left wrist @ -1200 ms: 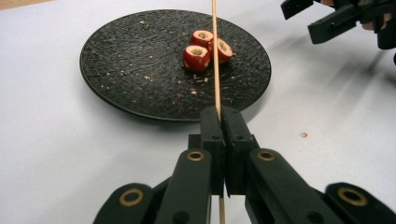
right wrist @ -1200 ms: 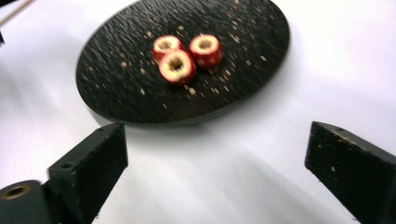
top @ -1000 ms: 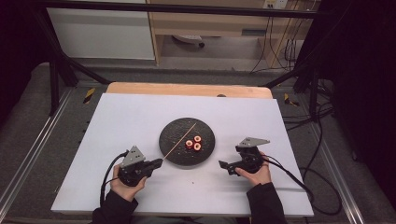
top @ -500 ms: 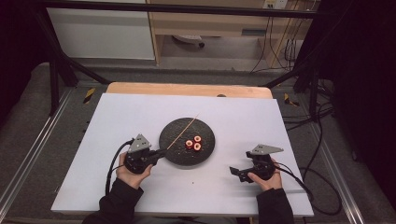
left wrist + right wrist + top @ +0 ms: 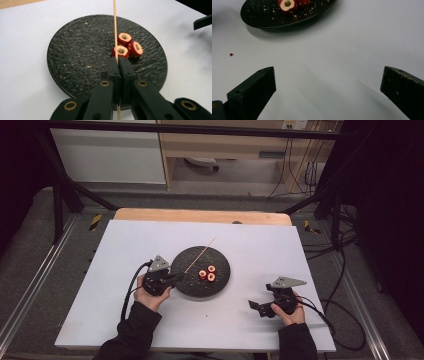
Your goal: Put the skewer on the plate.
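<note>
Left gripper (image 5: 172,279) sits at the left edge of the black plate (image 5: 190,285) — jaws pressed together on a thin wooden skewer (image 5: 115,30), which runs between them and on across the plate past the far rim. Three hollowed red fruit pieces (image 5: 127,45) lie clustered on the plate, right of the skewer; the nearest piece is touching or just beside it. Crumbs scattered over the plate surface.

Right gripper (image 5: 256,307) rests low over the white table (image 5: 125,245), well apart from the plate — jaws spread wide, nothing between them. A small red fleck (image 5: 231,54) lies on the table near the plate.
</note>
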Demonstrator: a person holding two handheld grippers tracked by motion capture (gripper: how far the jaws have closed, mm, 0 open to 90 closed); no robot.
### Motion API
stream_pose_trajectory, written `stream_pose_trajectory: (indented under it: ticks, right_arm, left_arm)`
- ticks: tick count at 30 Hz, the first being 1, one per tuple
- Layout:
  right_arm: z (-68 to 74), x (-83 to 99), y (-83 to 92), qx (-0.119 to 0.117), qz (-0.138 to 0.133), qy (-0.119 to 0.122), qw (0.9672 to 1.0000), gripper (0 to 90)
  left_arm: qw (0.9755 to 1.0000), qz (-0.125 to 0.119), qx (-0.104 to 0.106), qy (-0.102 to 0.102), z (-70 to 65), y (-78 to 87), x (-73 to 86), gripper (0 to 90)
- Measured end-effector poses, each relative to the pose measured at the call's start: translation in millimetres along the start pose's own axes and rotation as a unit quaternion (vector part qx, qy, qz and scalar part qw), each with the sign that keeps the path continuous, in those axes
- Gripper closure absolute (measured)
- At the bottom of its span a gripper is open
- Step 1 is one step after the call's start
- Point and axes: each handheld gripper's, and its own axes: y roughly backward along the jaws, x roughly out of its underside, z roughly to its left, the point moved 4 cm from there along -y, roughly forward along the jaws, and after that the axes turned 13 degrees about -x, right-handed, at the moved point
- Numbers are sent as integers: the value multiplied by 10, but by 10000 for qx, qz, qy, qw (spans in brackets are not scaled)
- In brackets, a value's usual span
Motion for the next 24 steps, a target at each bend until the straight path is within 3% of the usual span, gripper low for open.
stream_pose_trajectory:
  ticks: [7, 14, 24]
  right_arm:
    - [5, 6, -1, -5, 26, 9, 10000, 12]
    - [5, 7, 4, -20, 25, 16, 10000, 13]
    - [7, 20, -9, -40, 59, 54, 10000, 13]
  left_arm:
    - [9999, 109, -102, 67, 29, -126, -10, 881]
    - [9993, 255, -256, 1, 22, -231, 23, 881]
    - [9983, 502, -294, -36, -46, -379, 73, 881]
